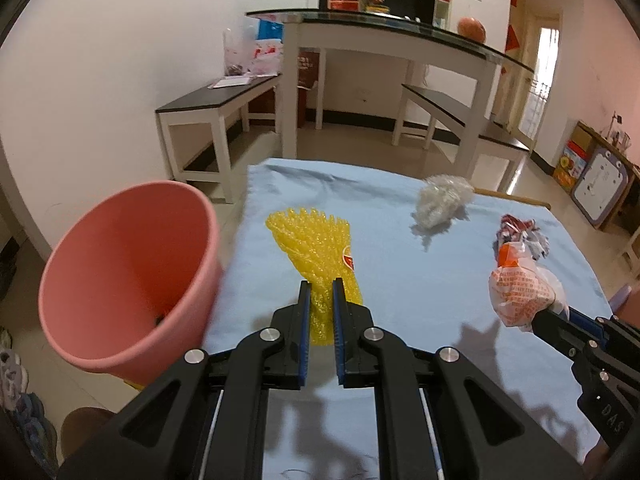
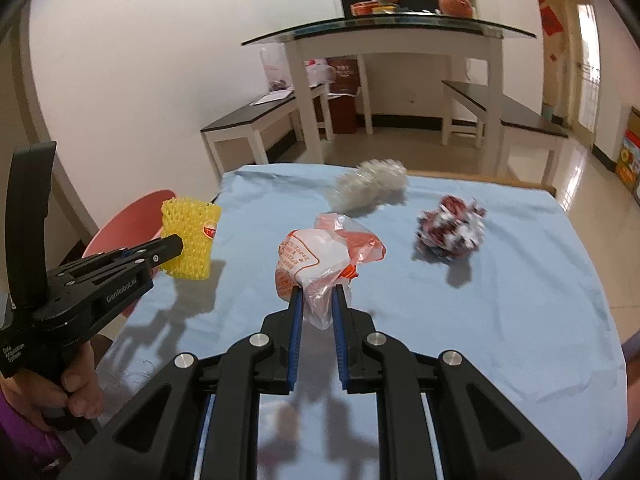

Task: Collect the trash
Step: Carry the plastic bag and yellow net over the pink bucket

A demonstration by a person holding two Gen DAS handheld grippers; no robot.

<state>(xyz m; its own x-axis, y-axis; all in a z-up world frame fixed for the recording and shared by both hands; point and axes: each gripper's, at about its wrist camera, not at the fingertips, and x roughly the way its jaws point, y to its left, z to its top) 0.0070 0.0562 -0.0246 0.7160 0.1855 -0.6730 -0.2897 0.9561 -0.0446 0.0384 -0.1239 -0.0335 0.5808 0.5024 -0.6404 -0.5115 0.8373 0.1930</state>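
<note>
My left gripper (image 1: 321, 285) is shut on a yellow foam net sleeve (image 1: 316, 248) and holds it above the blue cloth, next to the pink bin (image 1: 128, 276) at the table's left edge. The sleeve (image 2: 191, 236) and left gripper (image 2: 176, 246) also show in the right wrist view, in front of the bin (image 2: 128, 220). My right gripper (image 2: 317, 290) is shut on a white and orange plastic bag (image 2: 316, 260), lifted over the cloth; it shows in the left wrist view (image 1: 520, 288) too. A white crumpled wad (image 2: 370, 190) and a red-white crumpled wrapper (image 2: 450, 232) lie on the cloth.
The table is covered by a light blue cloth (image 2: 480, 340). Behind it stand a white glass-topped table (image 2: 384, 36) and two dark-topped benches (image 2: 256, 124). Floor lies to the right of the table.
</note>
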